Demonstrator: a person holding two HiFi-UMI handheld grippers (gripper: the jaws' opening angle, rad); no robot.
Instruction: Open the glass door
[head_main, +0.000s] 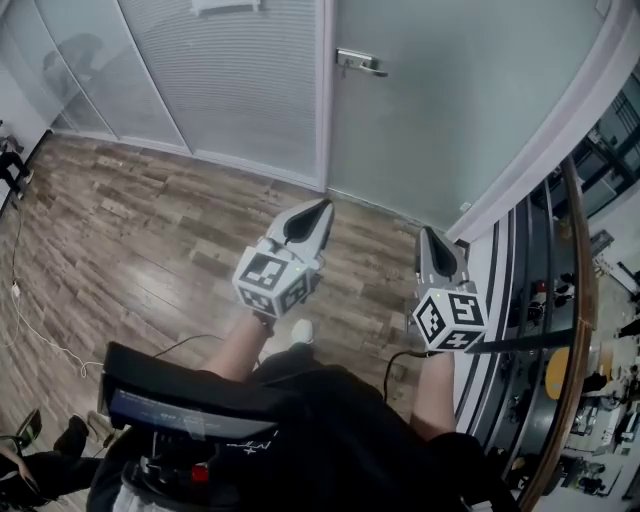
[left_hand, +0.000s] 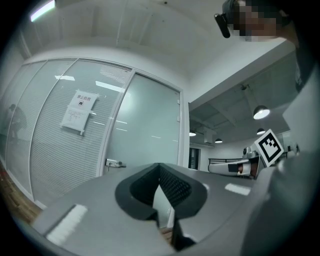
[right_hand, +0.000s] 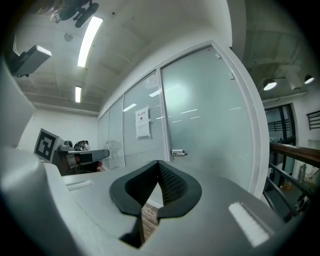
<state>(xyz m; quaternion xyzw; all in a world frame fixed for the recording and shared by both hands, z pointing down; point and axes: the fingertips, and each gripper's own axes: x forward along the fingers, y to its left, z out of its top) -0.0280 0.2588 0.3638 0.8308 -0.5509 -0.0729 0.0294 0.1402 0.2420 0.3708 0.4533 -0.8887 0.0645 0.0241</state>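
Left gripper (head_main: 318, 214), right gripper (head_main: 432, 236): jaws together, empty; glass door (head_main: 460, 110) closed; notice (left_hand: 78, 112) print illegible.

My head camera looks steeply down past the left gripper (head_main: 320, 207) and right gripper (head_main: 431, 233) onto the wooden floor (head_main: 130, 230). The glass door (head_main: 440, 110) lies along the frame's top edge, well apart from me. Each gripper camera sits close behind its own jaws and faces about level toward that door. All three views share the door handle (head_main: 360, 63). Both gripper views also share the paper notice (left_hand: 78, 111), and each catches the other gripper's marker cube (left_hand: 270, 146) at its side edge.
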